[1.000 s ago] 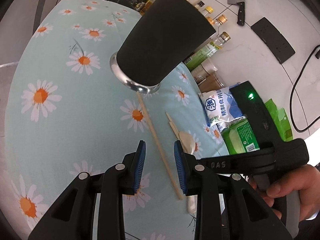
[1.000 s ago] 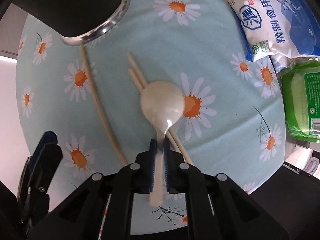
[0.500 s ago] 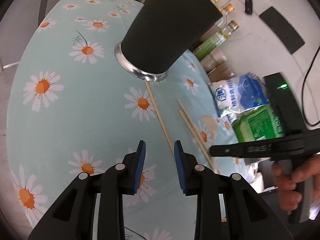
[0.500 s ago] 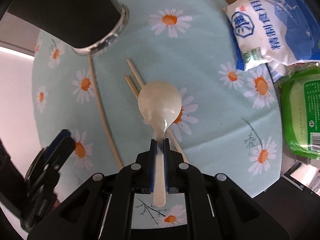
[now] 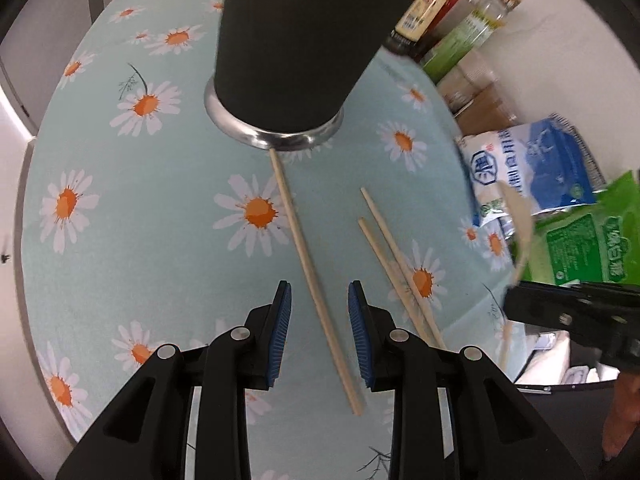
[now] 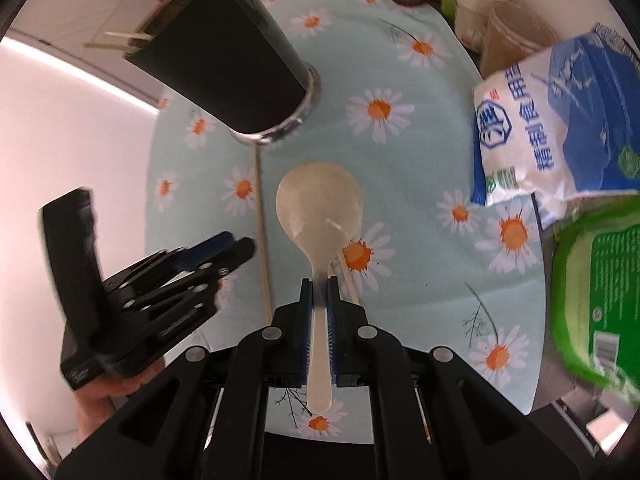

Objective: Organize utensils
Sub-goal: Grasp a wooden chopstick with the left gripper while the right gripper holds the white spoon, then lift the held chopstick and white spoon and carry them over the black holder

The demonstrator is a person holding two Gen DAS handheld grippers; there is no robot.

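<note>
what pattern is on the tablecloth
Pale blue-green tablecloth with white daisies with orange centres; clearest in the left wrist view.

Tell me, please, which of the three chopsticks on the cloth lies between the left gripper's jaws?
The lone chopstick whose far end reaches the black cup. It runs between the open left gripper's jaws; the other two lie paired off to the right.

Daisy-print cloth (image 5: 132,216); blue-white bag (image 6: 560,120) just beside green packet (image 6: 600,292); bottles (image 5: 460,20) behind.
</note>
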